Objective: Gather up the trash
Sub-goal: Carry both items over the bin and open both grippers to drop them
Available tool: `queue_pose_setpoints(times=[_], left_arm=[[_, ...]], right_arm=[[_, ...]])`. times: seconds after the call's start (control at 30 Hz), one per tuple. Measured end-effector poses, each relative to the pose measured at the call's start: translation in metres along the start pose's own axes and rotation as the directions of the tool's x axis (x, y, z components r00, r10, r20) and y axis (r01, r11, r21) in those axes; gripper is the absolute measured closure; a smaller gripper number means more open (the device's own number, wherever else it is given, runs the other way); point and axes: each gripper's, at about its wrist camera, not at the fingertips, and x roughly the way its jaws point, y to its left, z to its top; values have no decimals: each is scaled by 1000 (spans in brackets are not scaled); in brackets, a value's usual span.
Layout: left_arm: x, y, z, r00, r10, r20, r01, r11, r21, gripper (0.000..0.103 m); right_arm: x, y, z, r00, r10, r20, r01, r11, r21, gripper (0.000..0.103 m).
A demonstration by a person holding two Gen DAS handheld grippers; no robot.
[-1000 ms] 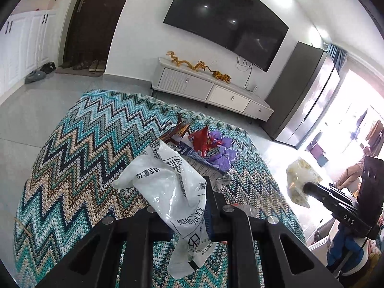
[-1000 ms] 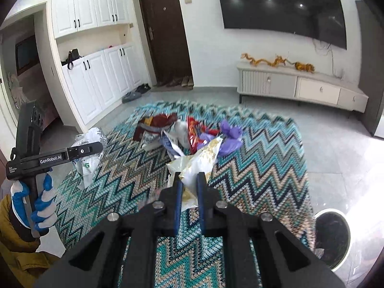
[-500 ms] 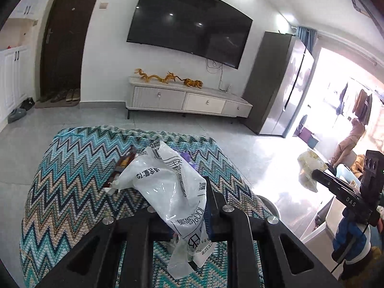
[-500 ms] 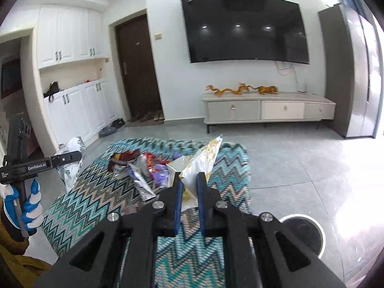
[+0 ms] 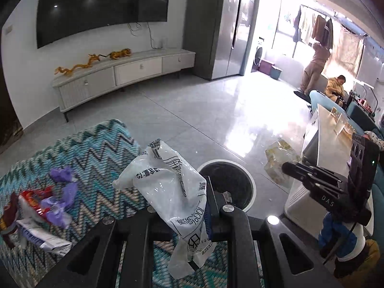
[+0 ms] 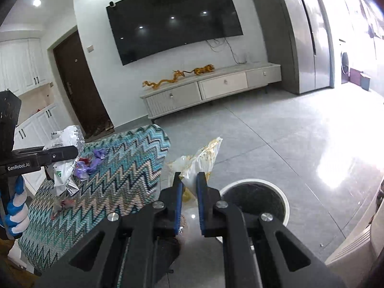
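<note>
Both grippers are carrying trash toward the bin, so the step in hand looks like the drop-off. The left gripper (image 5: 192, 206) pinches a crumpled white bag (image 5: 168, 187) printed with black text, its jaws pressed onto the plastic; the bag stands up between them and hangs down below. The right gripper (image 6: 189, 192) pinches a clear wrapper (image 6: 201, 158) smeared with yellow, its blue pads (image 6: 178, 199) nearly together on the lower end while the rest pokes up and away. The bin (image 6: 254, 201), round with a white rim and a dark inside, stands on the grey floor (image 6: 276, 132) just right of the zigzag cloth (image 6: 120, 180). In the right wrist view it lies just ahead and to the right of the jaws; in the left wrist view it sits right behind the bag. More trash is left on the cloth: purple scraps (image 5: 63, 187), a red packet (image 5: 36, 201) and a white wrapper (image 5: 45, 237) on its left side, well apart from the bin. The next move, as I judge it, calls for bringing each claw over the dark mouth and only then spreading the jaws; light plastic may cling to a pad or drift past the rim, so release low and centred. Then go back for the pile.
</note>
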Motion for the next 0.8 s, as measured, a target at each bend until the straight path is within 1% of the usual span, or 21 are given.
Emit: queue_pose_setpoints(times=[0.07,0.17,0.27,0.37,0.47,0.5,0.57,0.6,0.63,0.67,0.7,0.73,0.8], left_arm=[[30,-16,9,999,-35,-36,36,999,1,85],[68,-37,22,997,-56,-61,56,998,6,85],[104,-51,32,993,-77,-87,76,997,-12,85],[140,-56,38,988,-89,-122,85,996,-42,85],[169,-55,38,982,-109,-154,99,992,-75,83],[177,-55,37,981,-111,-158,99,992,-82,81],[189,-54,34,978,-120,-170,103,989,-104,68],[194,-53,34,976,-128,-177,109,987,-114,66],[198,-51,32,974,-129,-185,108,987,-120,60],[202,-50,31,972,-134,-193,111,986,-126,53],[203,-49,29,970,-145,-195,121,984,-132,49],[204,-48,28,968,-158,-194,133,982,-138,42],[200,-47,26,966,-178,-190,153,978,-141,40]], right_arm=[[14,-21,-4,1000,-18,-26,19,999,35,92],[36,-52,-9,998,-32,-57,37,995,88,92],[60,-77,-16,994,-56,-94,67,990,123,92],[85,-96,-25,989,-63,-133,85,983,164,92],[103,-111,-38,983,-70,-167,102,976,194,89],[110,-117,-41,982,-65,-177,102,972,212,89],[120,-123,-47,977,-80,-198,124,968,220,89],[125,-125,-50,974,-87,-209,133,967,219,89],[129,-127,-52,971,-92,-219,140,966,219,89],[133,-128,-53,968,-102,-230,153,964,219,87],[138,-130,-53,964,-116,-241,170,961,220,85],[141,-133,-55,960,-128,-250,186,957,224,80],[140,-141,-60,957,-135,-255,198,950,242,77]])
